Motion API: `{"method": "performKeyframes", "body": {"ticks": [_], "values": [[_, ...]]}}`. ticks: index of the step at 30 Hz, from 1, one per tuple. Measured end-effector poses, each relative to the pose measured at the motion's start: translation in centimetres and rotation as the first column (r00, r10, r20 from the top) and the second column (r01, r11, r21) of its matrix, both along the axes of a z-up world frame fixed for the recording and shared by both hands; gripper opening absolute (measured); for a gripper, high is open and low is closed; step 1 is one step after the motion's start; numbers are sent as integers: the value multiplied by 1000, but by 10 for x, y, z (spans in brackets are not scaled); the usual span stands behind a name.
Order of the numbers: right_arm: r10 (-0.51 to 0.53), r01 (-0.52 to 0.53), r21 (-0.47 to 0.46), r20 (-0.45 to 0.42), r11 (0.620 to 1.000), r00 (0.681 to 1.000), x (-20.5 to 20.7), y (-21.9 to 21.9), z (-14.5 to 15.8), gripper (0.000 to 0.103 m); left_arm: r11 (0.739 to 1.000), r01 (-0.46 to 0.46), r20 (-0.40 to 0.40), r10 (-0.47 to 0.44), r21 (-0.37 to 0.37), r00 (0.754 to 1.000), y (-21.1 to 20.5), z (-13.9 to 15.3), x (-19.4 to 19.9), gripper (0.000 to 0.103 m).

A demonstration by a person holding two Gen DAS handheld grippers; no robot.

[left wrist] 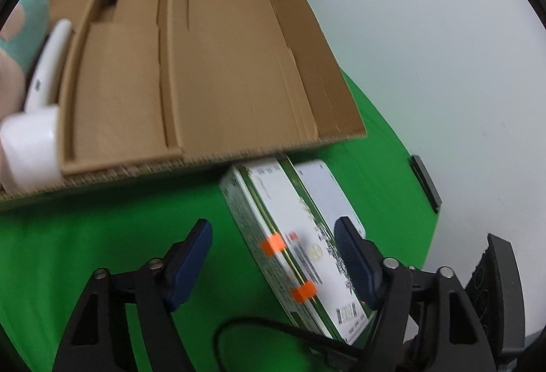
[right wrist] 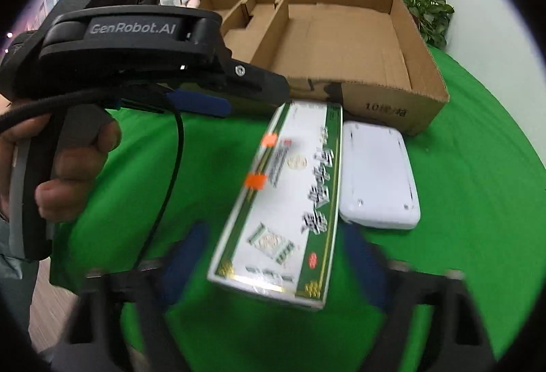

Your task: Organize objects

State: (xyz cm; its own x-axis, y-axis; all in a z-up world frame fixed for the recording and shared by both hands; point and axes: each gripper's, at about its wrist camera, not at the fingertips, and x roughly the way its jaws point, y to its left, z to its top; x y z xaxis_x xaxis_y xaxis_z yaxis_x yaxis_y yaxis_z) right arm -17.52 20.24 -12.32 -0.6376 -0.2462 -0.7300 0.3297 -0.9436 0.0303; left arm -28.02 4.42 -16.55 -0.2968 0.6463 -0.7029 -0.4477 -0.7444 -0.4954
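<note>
Your left hand-held gripper (left wrist: 273,256) hangs over the green-covered desk (left wrist: 102,235) with its blue pads parted fairly wide: the right pad (left wrist: 353,256) lies against or just over the top of the long white-and-green printed box (left wrist: 290,235), while the left pad stands clear over bare cloth, so nothing is gripped. Your right hand-held gripper (right wrist: 273,256) straddles the near end of the same box, its blurred pads on either side of it, and you cannot tell whether they touch it. The box lies flat on the desk, its far end just in front of the open brown cardboard tray (right wrist: 426,65), with two orange tape tabs (right wrist: 256,182) along one long edge. A flat white plastic case (right wrist: 375,174) lies just beside it. A white bottle (left wrist: 30,140) rests at the tray's left side.
</note>
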Motion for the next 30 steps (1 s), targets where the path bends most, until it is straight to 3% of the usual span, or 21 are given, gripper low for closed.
{"method": "performKeyframes", "body": {"ticks": [6,9,13,16,20,26,30], "values": [[-13,14,-28,24,1000,1000,43,19,3,63,1000,15,44,-15,-9,999,-7,-14,47,67],[-9,10,-30,30,1000,1000,61,19,2,65,1000,4,102,-5,15,995,-12,-23,62,67],[10,-8,-29,71,1000,997,54,11,-4,74,999,-2,141,-4,42,990,-6,-30,66,67],[17,-15,-24,81,1000,997,50,10,-5,76,999,-7,148,0,45,989,-2,-32,63,67],[26,-26,0,81,1000,996,52,9,-7,66,998,1,160,-10,58,987,2,-33,60,66],[28,-1,-171,153,985,988,51,13,-3,64,997,19,168,-31,73,985,7,-36,71,60],[37,-8,-187,151,982,988,52,7,-3,64,996,-5,181,-12,92,983,1,-37,75,54]]}}
